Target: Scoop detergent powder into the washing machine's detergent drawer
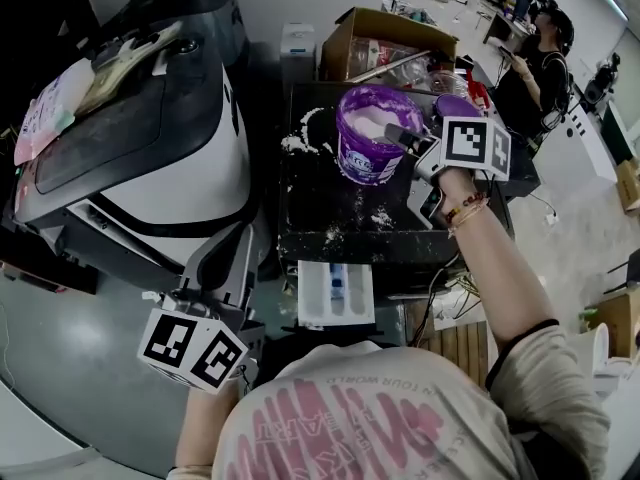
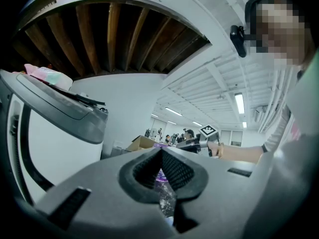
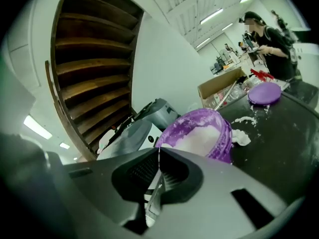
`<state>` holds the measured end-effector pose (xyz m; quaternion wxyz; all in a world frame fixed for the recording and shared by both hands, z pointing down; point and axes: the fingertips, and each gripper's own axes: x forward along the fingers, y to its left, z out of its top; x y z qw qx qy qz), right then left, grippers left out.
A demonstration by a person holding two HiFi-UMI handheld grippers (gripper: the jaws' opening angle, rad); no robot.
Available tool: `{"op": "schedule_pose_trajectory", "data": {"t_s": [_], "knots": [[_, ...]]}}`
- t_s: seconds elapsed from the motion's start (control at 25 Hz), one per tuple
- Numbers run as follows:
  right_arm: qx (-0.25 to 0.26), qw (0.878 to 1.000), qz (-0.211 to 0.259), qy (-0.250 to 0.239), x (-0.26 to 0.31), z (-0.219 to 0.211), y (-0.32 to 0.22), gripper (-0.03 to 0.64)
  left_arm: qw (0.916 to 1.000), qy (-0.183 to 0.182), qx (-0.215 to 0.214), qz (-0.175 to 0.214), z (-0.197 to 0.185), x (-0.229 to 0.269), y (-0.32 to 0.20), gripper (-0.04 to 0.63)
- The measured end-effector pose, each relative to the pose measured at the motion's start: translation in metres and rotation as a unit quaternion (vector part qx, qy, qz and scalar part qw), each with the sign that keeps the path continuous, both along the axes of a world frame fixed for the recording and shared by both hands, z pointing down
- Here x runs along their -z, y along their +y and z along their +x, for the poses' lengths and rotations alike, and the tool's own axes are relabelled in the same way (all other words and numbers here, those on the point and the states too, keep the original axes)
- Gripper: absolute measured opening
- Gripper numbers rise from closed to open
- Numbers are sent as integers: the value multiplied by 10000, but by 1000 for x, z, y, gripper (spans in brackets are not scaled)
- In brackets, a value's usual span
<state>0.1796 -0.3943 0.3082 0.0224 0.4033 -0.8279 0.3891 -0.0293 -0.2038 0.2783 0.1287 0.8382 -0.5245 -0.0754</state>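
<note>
A purple tub (image 1: pixel 372 133) of white detergent powder stands open on the black table (image 1: pixel 330 218). My right gripper (image 1: pixel 398 135) reaches over the tub's right rim. It is shut on a thin scoop handle (image 3: pixel 152 198), and the tub (image 3: pixel 199 136) lies just beyond its jaws. The scoop's bowl is hidden. The white detergent drawer (image 1: pixel 335 296) is pulled out below the table's front edge. My left gripper (image 1: pixel 215 268) is low at the left beside the washing machine (image 1: pixel 150 138). It is shut with nothing held (image 2: pixel 161 153).
Spilled powder (image 1: pixel 295 140) lies left of the tub. The purple lid (image 1: pixel 455 106) lies behind my right gripper, with a cardboard box (image 1: pixel 385 43) of clutter beyond it. A person (image 1: pixel 540 58) stands at the far right. A cloth lies on the washing machine.
</note>
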Motion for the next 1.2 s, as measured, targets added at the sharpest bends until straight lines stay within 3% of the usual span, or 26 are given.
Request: {"op": "schedule_pose_trajectory", "data": {"t_s": [0.32, 0.56, 0.76, 1.2], "knots": [[-478, 9919, -266, -1143, -6, 11, -1, 3, 9998, 65, -66, -164, 8, -6, 7, 3], [-715, 9841, -309, -1599, -11, 20, 4, 3, 9976, 539, -131, -422, 13, -15, 13, 3], [-882, 9757, -395, -1965, -13, 24, 5, 3, 9970, 498, -120, -583, 9, -19, 10, 3], [-1392, 9643, -341, -2225, -9, 24, 9, 5, 9986, 99, -316, -410, -17, -3, 0, 3]]}}
